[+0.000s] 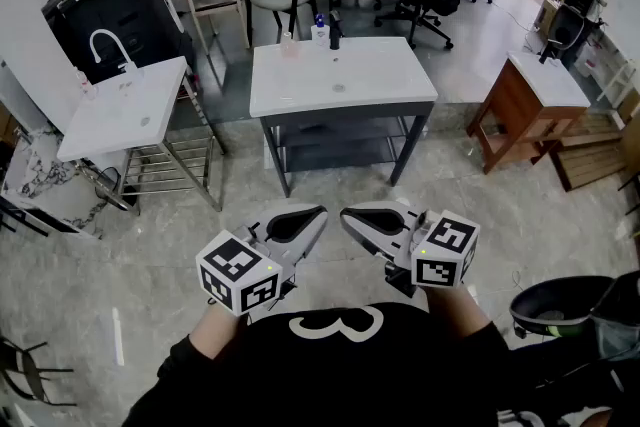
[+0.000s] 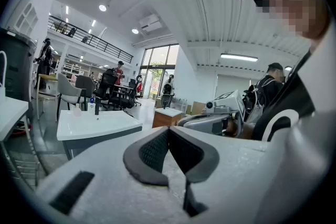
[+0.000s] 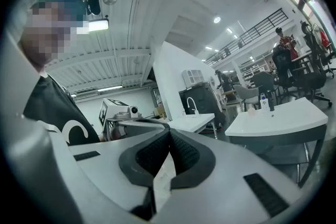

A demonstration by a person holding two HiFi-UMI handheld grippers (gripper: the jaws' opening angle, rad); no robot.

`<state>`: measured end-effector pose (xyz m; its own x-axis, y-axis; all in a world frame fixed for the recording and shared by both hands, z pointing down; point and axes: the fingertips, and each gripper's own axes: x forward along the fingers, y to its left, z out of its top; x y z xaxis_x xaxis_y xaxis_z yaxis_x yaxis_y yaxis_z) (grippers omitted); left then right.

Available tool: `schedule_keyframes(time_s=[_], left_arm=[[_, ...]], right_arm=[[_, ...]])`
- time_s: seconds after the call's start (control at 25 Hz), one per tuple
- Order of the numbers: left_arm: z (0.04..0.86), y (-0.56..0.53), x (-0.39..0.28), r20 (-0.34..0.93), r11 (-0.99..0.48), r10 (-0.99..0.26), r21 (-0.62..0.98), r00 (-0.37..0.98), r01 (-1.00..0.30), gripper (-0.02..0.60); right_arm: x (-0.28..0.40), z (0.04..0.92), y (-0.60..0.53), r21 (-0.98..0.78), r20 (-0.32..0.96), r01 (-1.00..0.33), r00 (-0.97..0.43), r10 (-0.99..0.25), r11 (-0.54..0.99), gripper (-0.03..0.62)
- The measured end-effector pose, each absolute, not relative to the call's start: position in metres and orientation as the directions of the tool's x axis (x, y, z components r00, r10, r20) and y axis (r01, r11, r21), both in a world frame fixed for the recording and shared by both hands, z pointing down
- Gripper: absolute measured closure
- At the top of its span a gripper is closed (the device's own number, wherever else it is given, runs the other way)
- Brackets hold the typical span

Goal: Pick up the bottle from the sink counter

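On the back edge of the desk (image 1: pixel 340 80): bottle (image 1: pixel 319 27) with a blue top, upper middle of the frame, just beside the black tap (image 1: pixel 335 30).
Bottle's long way: straight up and down, standing.
Left tongs (image 1: pixel 318 213): shut tight, nothing inside, low in the middle of the frame.
Right tongs (image 1: pixel 347 213): shut tight too, nothing inside, just beside the left pair.
Way to the bottle: straight ahead and far off, across bare floor (image 1: pixel 160 235); well apart from both pairs.
Nearer pair: hard to pick, almost the same; maybe the left by a hair, right below the bottle in the frame.
Next move, as a guess: walk up close, open one pair wide, come in from the side, close on the bottle's middle.
Watch out: tap on one side and a small pale thing (image 1: pixel 288 43) on the other, both easy to bump.
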<state>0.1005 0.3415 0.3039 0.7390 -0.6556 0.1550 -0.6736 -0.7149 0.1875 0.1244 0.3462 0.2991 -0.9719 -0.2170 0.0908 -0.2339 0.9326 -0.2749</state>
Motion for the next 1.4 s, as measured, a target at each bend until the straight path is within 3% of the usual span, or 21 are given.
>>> schedule_keyframes(time_s=[1.4], left_arm=[[0.305,0.324,0.070,0.144,-0.717,-0.656,0.188,0.741,-0.671,0.568]], right_arm=[[0.094,0.300,0.326,-0.315,0.080,-0.233,-0.972,-0.219,0.920,0.580]])
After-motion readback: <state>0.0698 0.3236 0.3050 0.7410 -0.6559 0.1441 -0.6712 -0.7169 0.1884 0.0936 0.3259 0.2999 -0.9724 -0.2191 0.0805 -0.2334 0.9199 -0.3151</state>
